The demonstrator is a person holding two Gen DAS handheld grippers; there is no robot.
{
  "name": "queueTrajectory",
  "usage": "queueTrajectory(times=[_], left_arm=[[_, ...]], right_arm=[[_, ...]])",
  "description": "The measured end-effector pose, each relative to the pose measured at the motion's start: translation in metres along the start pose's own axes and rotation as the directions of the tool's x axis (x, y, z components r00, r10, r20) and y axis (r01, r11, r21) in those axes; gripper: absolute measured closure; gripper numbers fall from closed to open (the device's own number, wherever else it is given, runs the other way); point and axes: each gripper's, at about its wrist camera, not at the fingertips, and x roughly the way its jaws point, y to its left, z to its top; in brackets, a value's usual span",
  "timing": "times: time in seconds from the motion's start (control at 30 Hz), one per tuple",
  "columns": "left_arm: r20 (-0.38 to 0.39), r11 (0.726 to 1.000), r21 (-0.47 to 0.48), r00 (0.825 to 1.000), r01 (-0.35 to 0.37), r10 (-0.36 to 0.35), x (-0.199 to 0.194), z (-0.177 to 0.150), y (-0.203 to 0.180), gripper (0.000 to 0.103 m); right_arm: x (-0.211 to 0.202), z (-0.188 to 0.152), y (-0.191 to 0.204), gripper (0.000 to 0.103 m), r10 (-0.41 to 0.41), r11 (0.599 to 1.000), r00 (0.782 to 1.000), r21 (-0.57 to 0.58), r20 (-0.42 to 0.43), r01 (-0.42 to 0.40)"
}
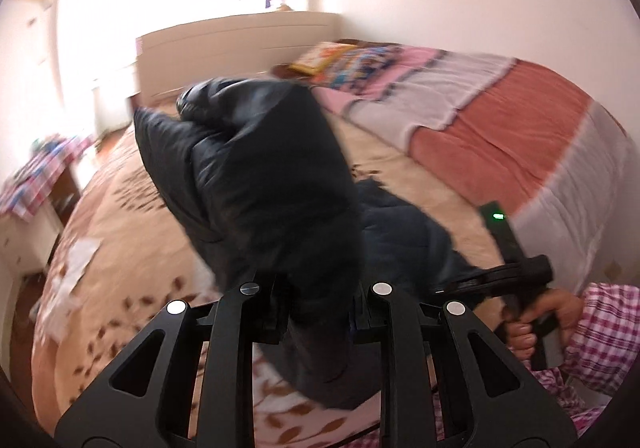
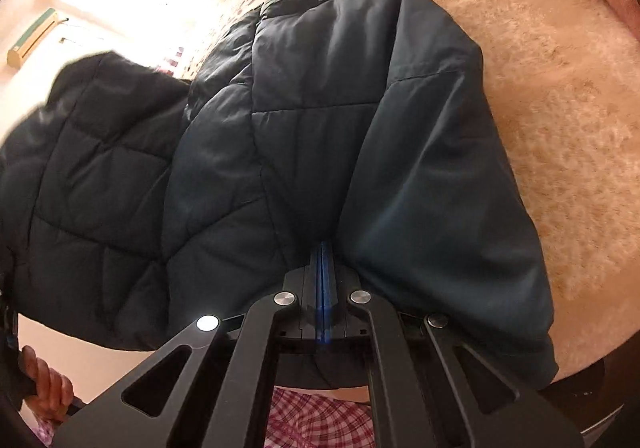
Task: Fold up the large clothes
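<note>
A large dark quilted jacket (image 1: 264,176) hangs bunched and lifted over the bed in the left wrist view. My left gripper (image 1: 318,308) is shut on a thick fold of it, and the cloth hides its fingertips. In the same view my right gripper (image 1: 452,286), held by a hand (image 1: 532,324), bites the jacket's lower right part. Seen from the right wrist, the jacket (image 2: 320,108) spreads across the bed, one part raised at the left. My right gripper (image 2: 324,260) has its blue pads together, pinching the fabric at their tips.
The bed carries a beige leaf-patterned blanket (image 1: 120,216) and a folded orange, white and pink striped quilt (image 1: 500,120) along its right side. A white headboard (image 1: 240,44) and a colourful pillow (image 1: 344,60) lie beyond. A side table with plaid cloth (image 1: 36,176) stands left.
</note>
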Motion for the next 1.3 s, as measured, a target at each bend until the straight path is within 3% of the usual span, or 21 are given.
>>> queueTrajectory(times=[0.13,0.37,0.5,0.63,0.77,0.9,1.03,1.17,1.3], left_arm=[[-0.030,0.987,0.129,0.996,0.091,-0.088,0.027,0.003,-0.051,0.083],[-0.143,0.947,0.236,0.971,0.220,-0.191,0.082,-0.024,-0.118,0.082],[-0.191,0.940,0.232,0.959,0.250,-0.208,0.102,-0.038,-0.132,0.080],[-0.236,0.942,0.160,0.938,0.296,-0.254,0.118,-0.043,-0.128,0.079],[-0.254,0.940,0.155,0.932,0.303,-0.259,0.131,-0.057,-0.137,0.077],[-0.268,0.942,0.126,0.925,0.311,-0.269,0.138,-0.062,-0.139,0.077],[-0.272,0.941,0.128,0.923,0.315,-0.272,0.142,-0.065,-0.140,0.074],[-0.274,0.927,0.090,0.904,0.363,-0.328,0.134,-0.061,-0.142,0.046],[-0.272,0.917,0.068,0.891,0.394,-0.363,0.122,-0.060,-0.141,0.039]], right_arm=[[0.000,-0.004,-0.007,0.100,0.034,0.999,0.999,0.018,-0.001,-0.034],[-0.009,-0.010,-0.033,0.103,0.086,0.994,0.996,0.060,-0.005,-0.086],[-0.013,-0.013,-0.050,0.103,0.145,0.983,0.989,0.113,-0.003,-0.144],[-0.027,-0.020,-0.071,0.103,0.202,0.966,0.979,0.163,0.018,-0.202],[-0.055,-0.032,-0.086,0.103,0.183,0.967,0.981,0.167,0.058,-0.190],[-0.096,-0.043,-0.098,0.100,0.093,0.979,0.986,0.166,0.141,-0.117],[-0.141,-0.046,-0.091,0.100,0.053,0.987,0.970,0.134,0.236,-0.087],[-0.166,-0.049,-0.049,0.100,0.114,0.990,0.956,0.045,0.272,-0.131],[-0.164,-0.035,-0.012,0.100,0.191,0.982,0.953,-0.043,0.234,-0.186]])
